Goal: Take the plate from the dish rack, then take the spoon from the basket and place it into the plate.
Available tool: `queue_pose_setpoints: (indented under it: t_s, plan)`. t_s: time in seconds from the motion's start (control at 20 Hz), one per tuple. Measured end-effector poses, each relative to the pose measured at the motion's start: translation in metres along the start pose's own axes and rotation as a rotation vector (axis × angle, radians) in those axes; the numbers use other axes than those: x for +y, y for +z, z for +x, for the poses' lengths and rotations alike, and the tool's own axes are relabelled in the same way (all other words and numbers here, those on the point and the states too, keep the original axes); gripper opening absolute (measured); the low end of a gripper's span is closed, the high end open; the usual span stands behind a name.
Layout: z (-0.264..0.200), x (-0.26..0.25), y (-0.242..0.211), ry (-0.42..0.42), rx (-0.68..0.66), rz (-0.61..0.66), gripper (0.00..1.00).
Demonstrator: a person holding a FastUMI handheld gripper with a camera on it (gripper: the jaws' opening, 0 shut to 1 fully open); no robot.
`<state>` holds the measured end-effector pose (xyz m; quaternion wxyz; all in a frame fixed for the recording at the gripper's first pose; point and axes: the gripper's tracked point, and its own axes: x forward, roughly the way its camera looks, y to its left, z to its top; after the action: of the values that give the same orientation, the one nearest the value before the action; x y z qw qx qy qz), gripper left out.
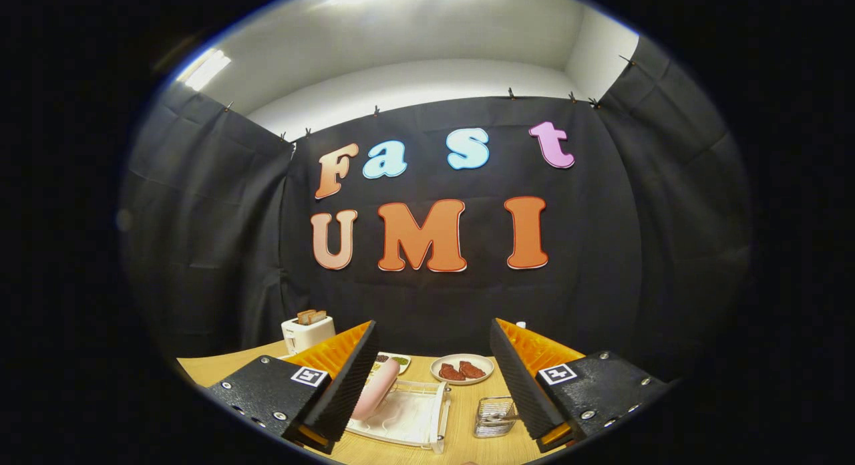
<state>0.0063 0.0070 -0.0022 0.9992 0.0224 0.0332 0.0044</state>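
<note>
Fingers (431,378) spread wide; pink plate (376,389) in dish rack (427,418) between them.

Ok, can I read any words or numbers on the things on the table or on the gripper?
None to read.
The hand-held gripper, open over the dish rack, has a square marker on each finger: black-and-white patterns, no words.
Toaster, pink plate, basket: no writing I can make out.

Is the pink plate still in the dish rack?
Yes. The pink plate stands on edge in the dish rack, ahead of the open gripper.
</note>
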Motion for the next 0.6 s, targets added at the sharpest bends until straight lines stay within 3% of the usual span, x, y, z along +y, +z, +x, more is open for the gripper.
queue_pose_setpoints:
  t_s: [0.35, 0.6]
  plan:
    - [0.008, 0.009, 0.000, 0.046, 0.037, 0.018, 0.99]
    - [0.020, 0.009, -0.026, 0.049, 0.151, 0.050, 0.99]
